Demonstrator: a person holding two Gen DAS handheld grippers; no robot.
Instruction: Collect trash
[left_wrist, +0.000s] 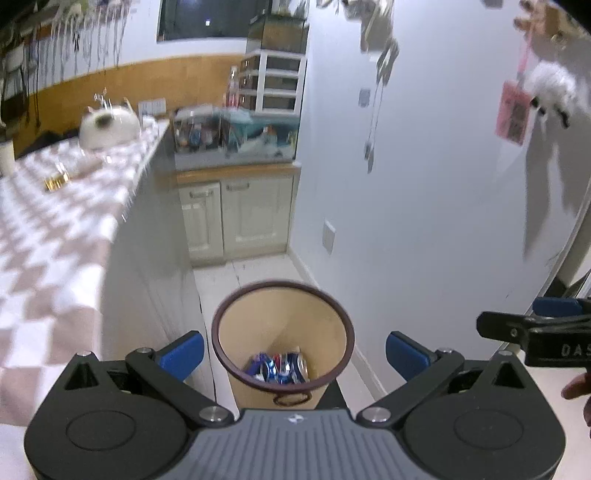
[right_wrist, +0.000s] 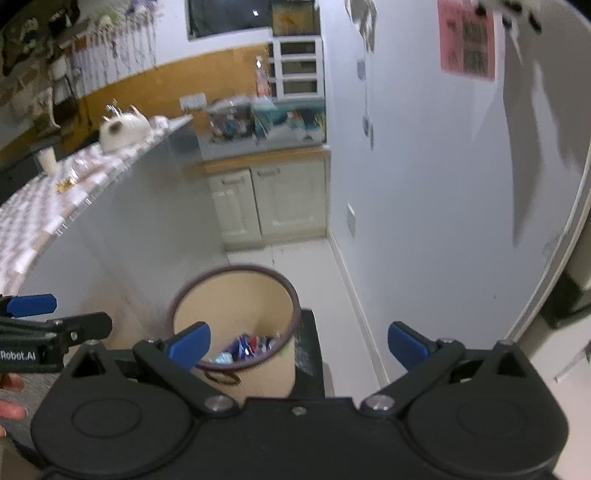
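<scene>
Lettering is sparse: "DAS" shows in grey on the right gripper's body at the edge of the left wrist view, and "Robot.AI" on the left gripper's body at the edge of the right wrist view. A pink poster (right_wrist: 467, 38) on the white wall carries print too blurred to read.

Left gripper (left_wrist: 294, 352) has its 2 blue-padded fingers (left_wrist: 183, 355) spread wide with nothing between them. Right gripper (right_wrist: 298, 349) is spread just as wide and also holds nothing.

Directly below and between the left fingers stands the tan waste bin (left_wrist: 236, 386) with its dark brown rim, on the pale floor beside the counter. At its bottom lie crushed blue, red and silver cans (left_wrist: 281, 366); any brand on them cannot be read. From the right wrist view the bin (right_wrist: 258, 380) sits left of centre, its rim passing behind the left-hand finger pad (right_wrist: 189, 345), and the cans (right_wrist: 246, 347) show inside as a blurred heap.

On the checked countertop (left_wrist: 44, 266) well beyond sits a white cat-shaped ornament (left_wrist: 109, 127).
</scene>
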